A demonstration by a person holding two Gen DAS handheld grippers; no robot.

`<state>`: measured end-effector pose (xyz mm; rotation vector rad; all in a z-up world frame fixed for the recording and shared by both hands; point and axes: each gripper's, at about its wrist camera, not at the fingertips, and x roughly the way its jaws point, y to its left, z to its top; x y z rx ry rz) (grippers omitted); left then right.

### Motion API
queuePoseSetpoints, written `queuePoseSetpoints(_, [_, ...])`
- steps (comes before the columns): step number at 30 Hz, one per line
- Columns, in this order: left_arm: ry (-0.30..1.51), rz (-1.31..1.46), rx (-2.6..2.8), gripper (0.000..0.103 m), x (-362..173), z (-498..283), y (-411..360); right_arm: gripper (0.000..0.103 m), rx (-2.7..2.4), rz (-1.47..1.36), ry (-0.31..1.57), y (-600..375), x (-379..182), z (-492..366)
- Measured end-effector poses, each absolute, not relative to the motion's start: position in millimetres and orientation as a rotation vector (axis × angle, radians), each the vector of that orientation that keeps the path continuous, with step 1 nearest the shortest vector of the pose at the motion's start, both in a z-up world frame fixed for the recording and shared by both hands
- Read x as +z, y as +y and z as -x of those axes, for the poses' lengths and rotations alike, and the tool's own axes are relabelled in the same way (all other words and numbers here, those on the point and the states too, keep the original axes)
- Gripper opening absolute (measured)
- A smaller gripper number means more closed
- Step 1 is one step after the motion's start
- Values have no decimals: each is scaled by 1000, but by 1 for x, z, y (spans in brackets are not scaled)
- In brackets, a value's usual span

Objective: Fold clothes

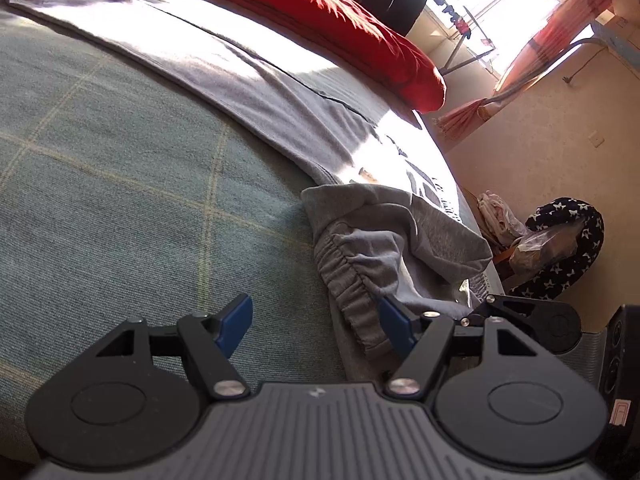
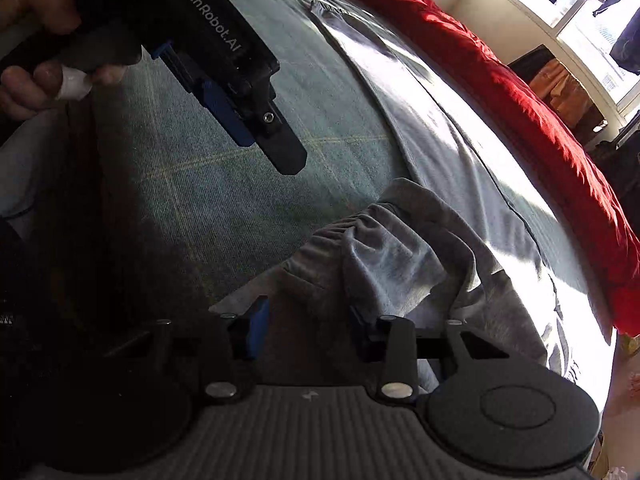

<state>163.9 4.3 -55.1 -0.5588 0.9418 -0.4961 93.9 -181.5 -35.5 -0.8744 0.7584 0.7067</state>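
Grey sweatpants lie stretched along the bed, with the bunched elastic waistband nearest me. My left gripper is open just left of the waistband; its right blue pad touches the waistband's edge and nothing is between the pads. In the right wrist view the waistband is crumpled in front of my right gripper, which is open with a fold of grey cloth lying between its fingers, unclamped. A hand holds the left gripper above the bedcover at upper left.
The bed has a green plaid cover. A red quilt runs along the far side behind the pants. Past the bed's edge stand a star-patterned dark bundle and bags on the floor. Orange curtains hang by a bright window.
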Motion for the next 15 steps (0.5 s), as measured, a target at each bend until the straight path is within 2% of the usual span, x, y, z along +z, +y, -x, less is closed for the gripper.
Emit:
queuePoseSetpoints(1, [946,581,-510,70,-57,-165,5,39,701,922,759,-178,-40,-93])
queuePoseSetpoints(3, [956,630,-540,70,-60,-167,6,19,687,1021,756,-175,-50,-91])
queuePoseSetpoints(5, [970,686,-575,70,-64,-169,6,11,666,1085,735,-174,-56,-89])
queuePoseSetpoints(8, [989,767,-622,70,-72,-173,3,7,659,1059,712,-174,-49,-89])
queuePoseSetpoints(15, [1030,960,-652,74,-101,-189,-17,5,697,803,656,-186,4,-89])
